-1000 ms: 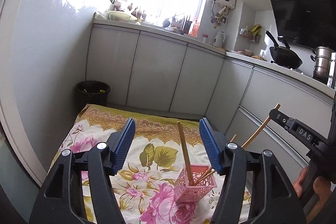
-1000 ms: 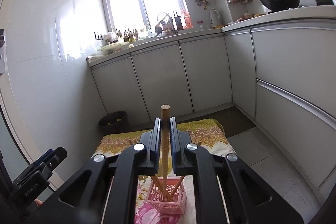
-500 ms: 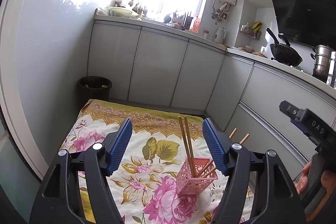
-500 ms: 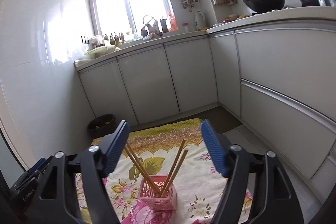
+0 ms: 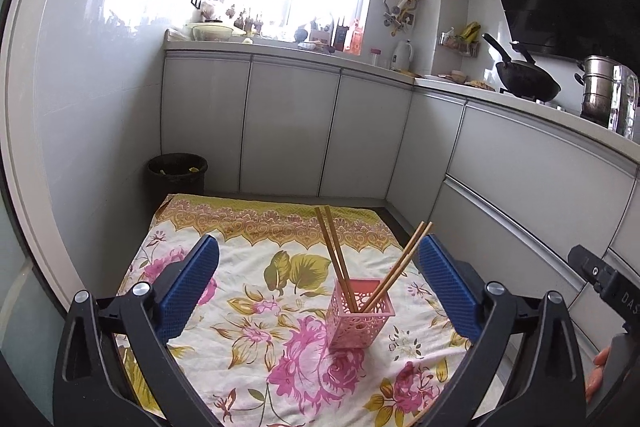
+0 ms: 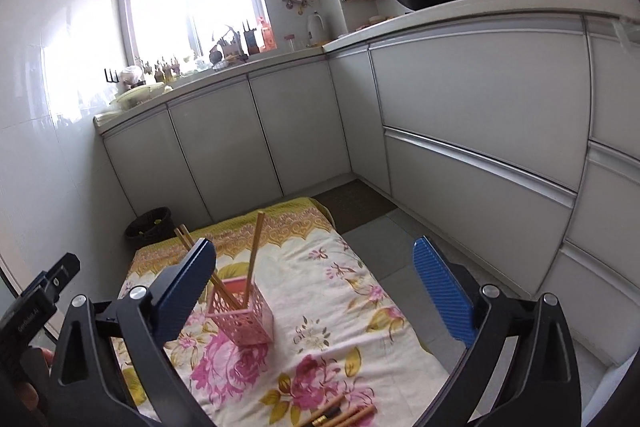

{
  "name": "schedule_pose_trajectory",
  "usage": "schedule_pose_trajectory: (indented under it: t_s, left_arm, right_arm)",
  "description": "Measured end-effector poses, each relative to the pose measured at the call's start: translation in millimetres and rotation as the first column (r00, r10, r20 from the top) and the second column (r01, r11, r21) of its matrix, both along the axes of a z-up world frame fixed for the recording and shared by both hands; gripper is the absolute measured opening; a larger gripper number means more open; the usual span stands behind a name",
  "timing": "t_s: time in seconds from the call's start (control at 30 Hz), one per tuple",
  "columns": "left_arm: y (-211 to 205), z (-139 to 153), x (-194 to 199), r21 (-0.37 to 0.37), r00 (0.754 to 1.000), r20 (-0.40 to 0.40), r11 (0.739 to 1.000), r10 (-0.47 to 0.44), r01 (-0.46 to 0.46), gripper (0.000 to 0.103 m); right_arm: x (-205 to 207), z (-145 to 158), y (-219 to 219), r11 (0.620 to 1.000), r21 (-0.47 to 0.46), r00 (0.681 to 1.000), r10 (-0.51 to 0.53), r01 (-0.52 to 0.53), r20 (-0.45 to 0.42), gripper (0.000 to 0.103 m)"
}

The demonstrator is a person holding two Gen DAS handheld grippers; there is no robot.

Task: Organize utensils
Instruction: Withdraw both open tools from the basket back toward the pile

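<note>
A pink perforated holder (image 5: 357,314) stands upright on the floral cloth (image 5: 256,267) and holds several wooden chopsticks (image 5: 335,259). It also shows in the right wrist view (image 6: 245,312), with chopsticks (image 6: 253,259) leaning out. My left gripper (image 5: 320,283) is open and empty, hovering above and before the holder. My right gripper (image 6: 316,287) is open and empty, with the holder near its left finger. More utensils (image 6: 344,415) lie on the cloth at the bottom edge of the right wrist view.
A black bin (image 5: 177,173) stands by the wall beyond the cloth. Grey cabinets (image 5: 288,127) run along the back and right. A wok (image 5: 524,79) and a steel pot (image 5: 598,87) sit on the counter.
My right gripper held a chopstick over the holder, then opened and let it drop in. It has since pulled back to the right. The left gripper stayed open.
</note>
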State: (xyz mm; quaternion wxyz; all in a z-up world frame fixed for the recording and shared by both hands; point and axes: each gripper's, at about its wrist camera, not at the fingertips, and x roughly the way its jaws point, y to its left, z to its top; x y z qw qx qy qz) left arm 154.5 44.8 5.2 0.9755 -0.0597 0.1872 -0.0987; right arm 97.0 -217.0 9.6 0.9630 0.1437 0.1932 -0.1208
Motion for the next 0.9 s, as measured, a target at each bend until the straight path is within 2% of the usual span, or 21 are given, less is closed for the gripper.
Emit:
schedule_pose_trajectory:
  t_s: [0.2, 0.5, 0.6, 0.67, 0.7, 0.73, 0.83, 0.9]
  left_arm:
    - [-18.5, -3.7, -11.8, 0.048, 0.999, -0.020, 0.998, -0.034, 0.035, 0.096]
    - [-44.9, -6.4, -38.3, 0.103, 0.997, -0.024, 0.992, -0.075, 0.078, 0.096]
    - [-56.9, -13.2, -40.3, 0.148, 0.990, -0.071, 0.980, -0.120, 0.129, 0.096]
    - [-71.5, -23.2, -34.4, 0.209, 0.976, -0.140, 0.958, -0.169, 0.196, 0.096]
    - [-81.0, -31.1, -30.8, 0.245, 0.961, -0.194, 0.939, -0.198, 0.243, 0.096]
    - [-92.2, -40.4, -25.7, 0.285, 0.937, -0.261, 0.909, -0.230, 0.303, 0.096]
    - [-122.6, -71.3, -16.6, 0.384, 0.877, -0.396, 0.818, -0.272, 0.427, 0.096]
    - [-138.0, -91.5, -10.7, 0.390, 0.825, -0.481, 0.771, -0.295, 0.503, 0.096]
  right_arm:
    - [-31.2, -19.4, -6.7, 1.000, -0.014, 0.998, -0.002, 0.001, -0.057, 0.096]
    - [-59.6, -24.3, -4.5, 0.996, -0.085, 0.998, -0.040, 0.036, -0.040, 0.096]
    - [-67.6, -26.9, -10.0, 0.994, -0.086, 0.997, -0.069, 0.065, -0.043, 0.096]
    - [-72.5, -32.6, -17.4, 0.995, -0.066, 0.994, -0.083, 0.079, -0.069, 0.096]
    - [-74.3, -36.5, -22.0, 0.996, -0.048, 0.993, -0.080, 0.076, -0.090, 0.096]
    - [-76.9, -41.2, -25.8, 0.996, -0.031, 0.991, -0.082, 0.079, -0.111, 0.096]
    - [-83.7, -56.9, -38.9, 0.996, 0.034, 0.981, -0.072, 0.080, -0.178, 0.096]
    - [-87.8, -69.5, -47.6, 0.993, 0.089, 0.972, -0.061, 0.083, -0.225, 0.096]
